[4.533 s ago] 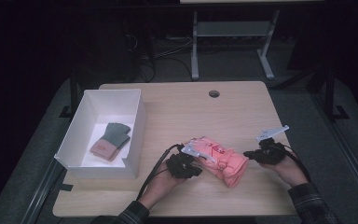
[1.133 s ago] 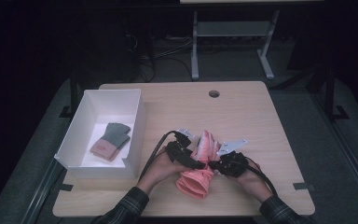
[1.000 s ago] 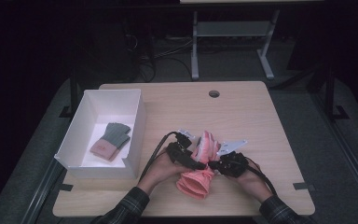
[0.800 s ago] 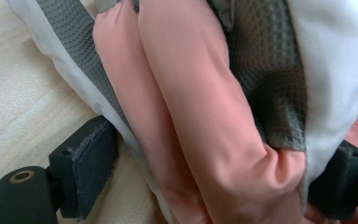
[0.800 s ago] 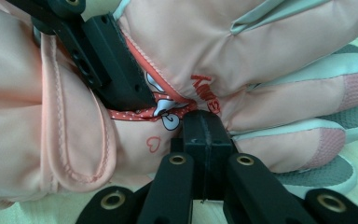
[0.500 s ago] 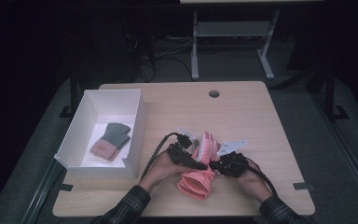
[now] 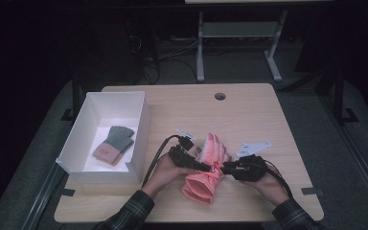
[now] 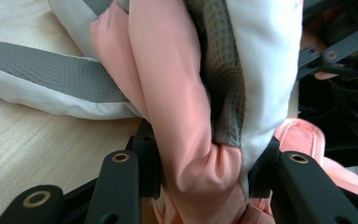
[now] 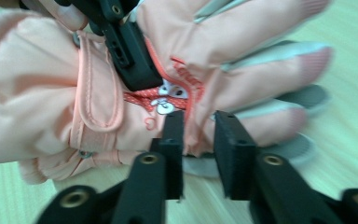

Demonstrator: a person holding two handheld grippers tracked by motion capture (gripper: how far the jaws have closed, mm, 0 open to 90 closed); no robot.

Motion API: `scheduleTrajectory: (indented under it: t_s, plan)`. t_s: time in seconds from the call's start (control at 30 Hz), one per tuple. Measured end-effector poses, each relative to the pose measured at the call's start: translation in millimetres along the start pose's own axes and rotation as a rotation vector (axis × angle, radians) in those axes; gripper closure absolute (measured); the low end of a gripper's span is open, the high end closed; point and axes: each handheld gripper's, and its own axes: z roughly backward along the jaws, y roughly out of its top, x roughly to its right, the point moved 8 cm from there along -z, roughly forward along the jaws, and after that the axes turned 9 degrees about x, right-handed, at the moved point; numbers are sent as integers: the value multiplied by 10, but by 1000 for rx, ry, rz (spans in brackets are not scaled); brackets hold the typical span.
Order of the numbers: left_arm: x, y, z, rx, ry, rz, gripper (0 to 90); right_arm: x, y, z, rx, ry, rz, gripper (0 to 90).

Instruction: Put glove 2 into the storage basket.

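A pink padded glove lies on the wooden table, cuff toward the person and fingers pointing away. My left gripper comes in from the left and is shut on the glove's wrist. In the left gripper view its jaws squeeze the pink and white fabric, and the grey palm grip shows. My right gripper meets the glove from the right. Its jaws stand narrowly apart with the glove's side edge pinched between them, near the glove's wrist strap.
A white box stands at the table's left and holds a green and pink knit glove. A cable hole sits near the far edge. Cables trail from both grippers toward the person.
Over 4.5 s the glove has turned from lying flat at right-centre to cuff toward the person, and the right gripper has moved left onto it. In the last second it barely shifts.
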Motion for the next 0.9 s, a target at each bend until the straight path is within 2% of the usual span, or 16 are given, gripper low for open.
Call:
scheduleTrajectory:
  t_s: [0.07,0.23,0.27,0.33,0.37,0.43,0.47,0.5,0.53,0.57,0.63,0.7,0.73,0.8,0.83,0.9]
  plan:
    - [15,10,6,9,-1,3,581,40,18,102,34,-1,-13,627]
    - [94,99,105,34,18,0,586,148,4,265,66,-11,-56,558]
    - [103,118,135,37,25,-12,586,180,1,290,76,-20,-59,541]
    - [131,154,188,43,42,-17,587,224,-12,317,80,-25,-78,493]
    - [170,199,252,52,42,-12,586,263,-36,304,70,-48,-87,408]
    - [192,224,292,51,40,-20,586,268,-46,280,62,-66,-91,338]
    - [221,255,334,57,47,-25,586,268,-46,280,62,-66,-91,338]
    - [256,291,392,64,56,-34,585,259,-55,247,44,-73,-90,274]
    - [273,313,430,66,60,-37,585,259,-55,247,44,-73,-90,274]
    - [314,371,544,74,69,-38,585,251,-65,217,37,-78,-84,224]
    - [328,400,607,78,75,-39,585,252,-84,189,26,-85,-76,180]
    - [377,479,813,93,97,-44,584,252,-101,167,17,-92,-76,152]
    - [377,479,813,93,97,-44,584,252,-101,167,17,-92,-76,152]
    - [412,528,957,104,102,-45,584,263,-119,146,13,-102,-65,135]
    - [421,582,1109,111,130,-47,583,275,-132,127,14,-118,-60,115]
    - [410,636,1275,120,155,-52,584,273,-137,120,14,-116,-62,101]
